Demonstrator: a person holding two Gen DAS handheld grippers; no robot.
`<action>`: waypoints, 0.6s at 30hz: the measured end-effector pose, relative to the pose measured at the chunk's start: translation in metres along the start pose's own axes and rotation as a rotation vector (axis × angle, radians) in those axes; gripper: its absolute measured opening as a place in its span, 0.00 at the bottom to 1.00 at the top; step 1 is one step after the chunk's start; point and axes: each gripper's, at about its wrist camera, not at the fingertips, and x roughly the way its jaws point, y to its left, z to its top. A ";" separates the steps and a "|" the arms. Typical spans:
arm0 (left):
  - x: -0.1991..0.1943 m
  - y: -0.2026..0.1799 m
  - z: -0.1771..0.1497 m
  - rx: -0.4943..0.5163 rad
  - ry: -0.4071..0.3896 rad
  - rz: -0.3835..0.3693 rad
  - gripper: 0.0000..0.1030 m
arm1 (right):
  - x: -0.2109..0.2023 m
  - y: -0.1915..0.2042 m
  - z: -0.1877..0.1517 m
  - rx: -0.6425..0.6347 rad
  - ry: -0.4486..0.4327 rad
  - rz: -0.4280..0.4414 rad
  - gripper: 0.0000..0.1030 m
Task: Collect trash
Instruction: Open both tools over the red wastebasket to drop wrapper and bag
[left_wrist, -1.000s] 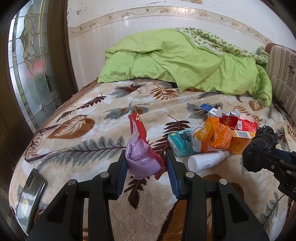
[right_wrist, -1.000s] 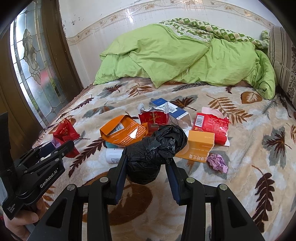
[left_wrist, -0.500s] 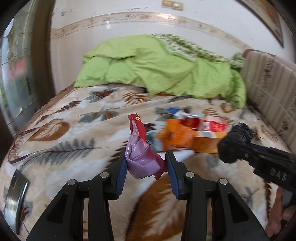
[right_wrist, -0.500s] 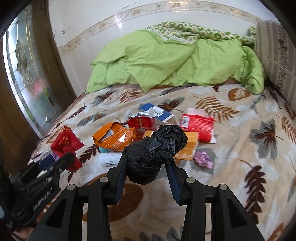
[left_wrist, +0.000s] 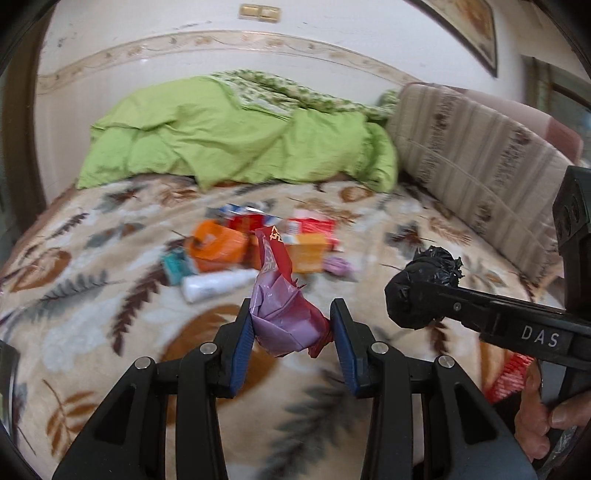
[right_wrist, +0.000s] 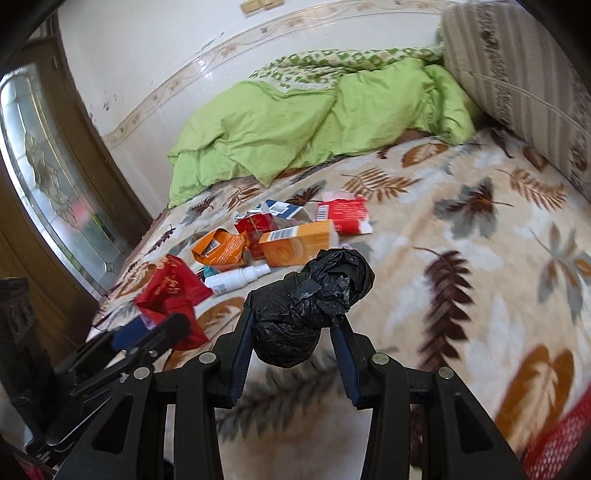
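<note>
"DAS" on my right tool (left_wrist: 413, 306), clamped on a black bag wad (right_wrist: 306, 306), my left tool (left_wrist: 291, 328) clamped on a red-purple wrapper (left_wrist: 284, 314), both now swung rightward from the bed (right_wrist: 461, 258) litter.

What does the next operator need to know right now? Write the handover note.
Left gripper: shut on a crumpled purple and red wrapper, held above the blanket.
Right gripper: shut on a balled black plastic bag, also held clear of the bed.
Done: those two pieces picked up, not yet dropped anywhere; no bin in view.
Left on the blanket: orange pouch, orange box, red packets, white spray bottle, small purple wad.
</note>
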 end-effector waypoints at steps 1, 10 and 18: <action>-0.003 -0.008 -0.001 -0.001 0.012 -0.032 0.38 | -0.010 -0.003 -0.002 0.009 -0.006 0.002 0.43; -0.028 -0.091 0.004 0.136 0.011 -0.205 0.38 | -0.111 -0.056 -0.011 0.090 -0.110 -0.066 0.43; -0.039 -0.184 0.011 0.260 0.039 -0.393 0.38 | -0.207 -0.152 -0.040 0.273 -0.164 -0.259 0.43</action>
